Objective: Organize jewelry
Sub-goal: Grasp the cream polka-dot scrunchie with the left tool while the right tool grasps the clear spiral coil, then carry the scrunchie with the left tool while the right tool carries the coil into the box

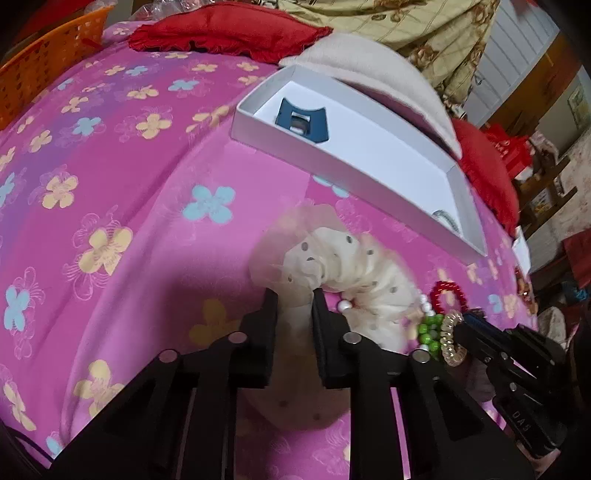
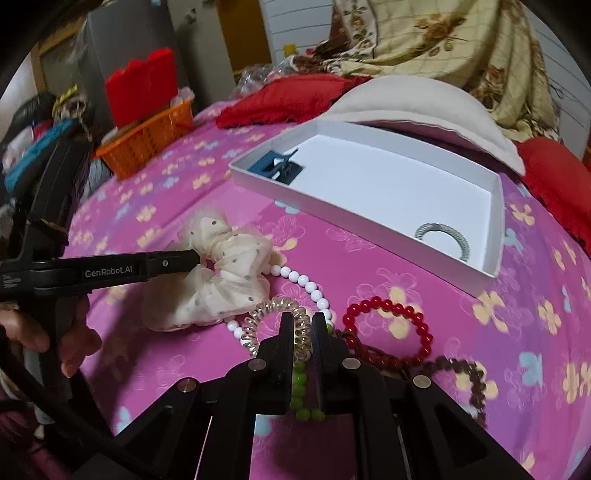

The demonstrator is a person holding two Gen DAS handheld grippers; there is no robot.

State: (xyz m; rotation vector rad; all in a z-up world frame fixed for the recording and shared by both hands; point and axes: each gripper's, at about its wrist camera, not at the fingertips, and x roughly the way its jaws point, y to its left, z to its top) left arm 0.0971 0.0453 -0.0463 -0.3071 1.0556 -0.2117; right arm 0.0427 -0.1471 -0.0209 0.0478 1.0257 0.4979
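A cream dotted scrunchie (image 1: pixel 343 269) (image 2: pixel 225 280) lies on the pink flowered bedspread. My left gripper (image 1: pixel 295 299) (image 2: pixel 195 256) is shut on its near end. My right gripper (image 2: pixel 303 321) (image 1: pixel 461 325) is shut on a clear spiral hair tie (image 2: pixel 273 308) (image 1: pixel 452 339). A green bead bracelet (image 2: pixel 299 384) lies between and under its fingers. A white bead string (image 2: pixel 306 282), a red bead bracelet (image 2: pixel 388 306) and a dark bead bracelet (image 2: pixel 469 373) lie beside it. The white box (image 1: pixel 332 155) (image 2: pixel 354 218) holds a blue clip (image 1: pixel 301 118) (image 2: pixel 277 168) and a silver bangle (image 2: pixel 443 236).
An orange basket (image 2: pixel 147 144) (image 1: pixel 40 66) stands at the bed's far left. Red cushions (image 1: pixel 225 29) (image 2: pixel 295 96) and a cream pillow (image 2: pixel 424 103) lie behind the box. A patterned blanket (image 2: pixel 443 37) is piled at the back.
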